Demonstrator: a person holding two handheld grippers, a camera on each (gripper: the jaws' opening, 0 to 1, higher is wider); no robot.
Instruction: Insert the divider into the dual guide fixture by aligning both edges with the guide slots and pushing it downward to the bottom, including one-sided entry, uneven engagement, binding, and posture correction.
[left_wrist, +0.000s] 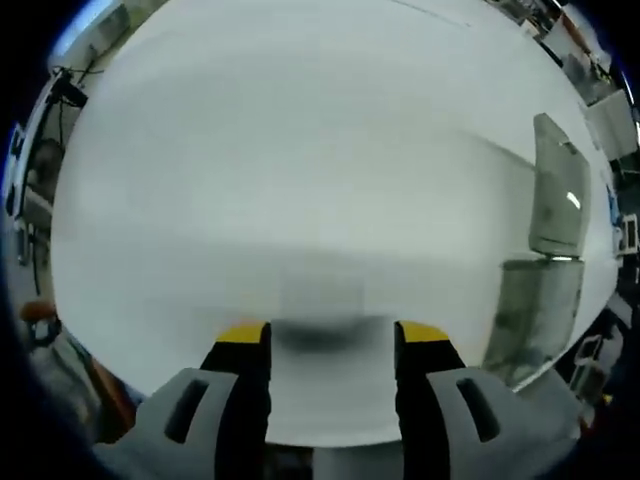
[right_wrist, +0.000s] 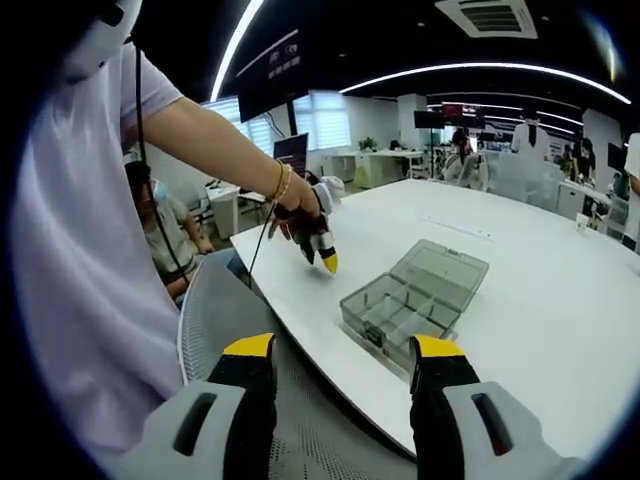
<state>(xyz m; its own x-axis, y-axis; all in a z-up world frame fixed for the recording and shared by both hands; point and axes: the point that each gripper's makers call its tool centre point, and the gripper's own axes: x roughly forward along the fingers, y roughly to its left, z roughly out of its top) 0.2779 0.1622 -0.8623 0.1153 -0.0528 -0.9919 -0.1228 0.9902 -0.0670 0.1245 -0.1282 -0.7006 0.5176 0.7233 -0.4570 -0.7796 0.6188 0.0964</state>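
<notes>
With both grippers' fingers released and empty, we judged it best to bring the left gripper (right_wrist: 322, 250) right across the white surface (right_wrist: 560, 290) to the open compartment box (right_wrist: 415, 297).

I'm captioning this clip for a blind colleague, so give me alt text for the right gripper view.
A clear plastic compartment box lies open, lid flat behind it, near the edge of a white table, with the right gripper open and empty in the foreground over a mesh chair. A person in a white shirt holds the left gripper above the table, left of the box.
</notes>
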